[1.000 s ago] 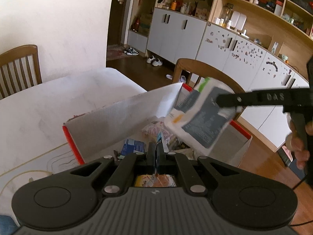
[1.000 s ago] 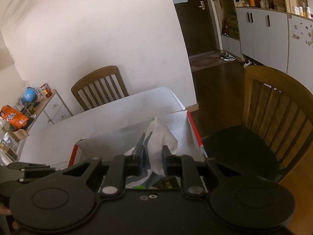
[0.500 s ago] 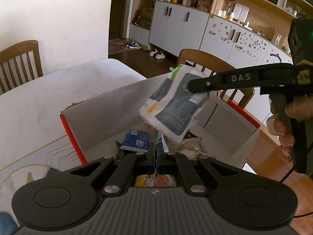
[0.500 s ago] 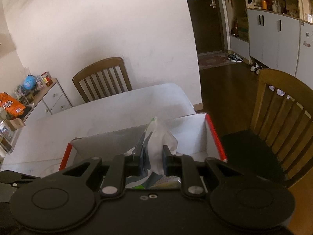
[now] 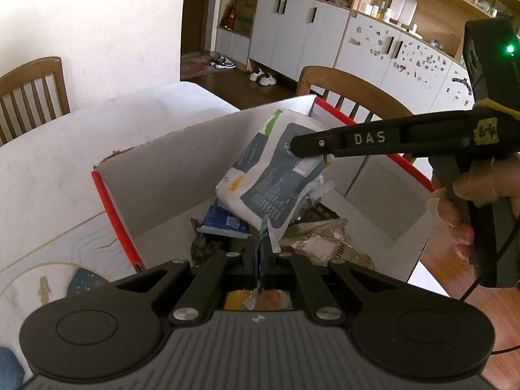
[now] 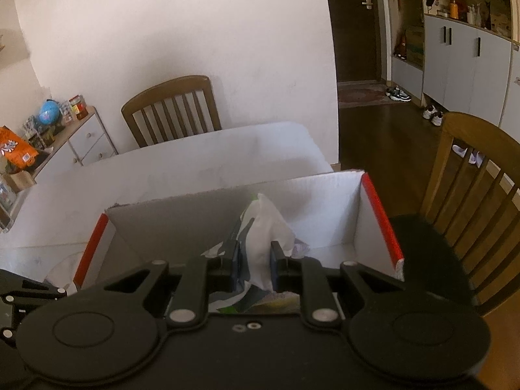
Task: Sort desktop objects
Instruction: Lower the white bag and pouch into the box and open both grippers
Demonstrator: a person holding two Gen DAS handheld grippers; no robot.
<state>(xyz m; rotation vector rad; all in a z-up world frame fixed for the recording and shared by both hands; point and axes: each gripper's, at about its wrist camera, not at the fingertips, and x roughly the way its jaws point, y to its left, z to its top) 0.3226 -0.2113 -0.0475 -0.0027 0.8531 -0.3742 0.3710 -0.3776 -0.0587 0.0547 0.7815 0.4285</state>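
While both stay clamped: right gripper on one white pack, left gripper on one thin wrapper, over one box.

Soft daylight, fisheye-warped edges, sharp focus

The box stands on the table, a chair behind it

One cardboard box at the table's far corner. Inside or over it: one white-and-grey packet, one blue packet, one crinkled beige wrapper. Two wooden chairs at the table's edges.
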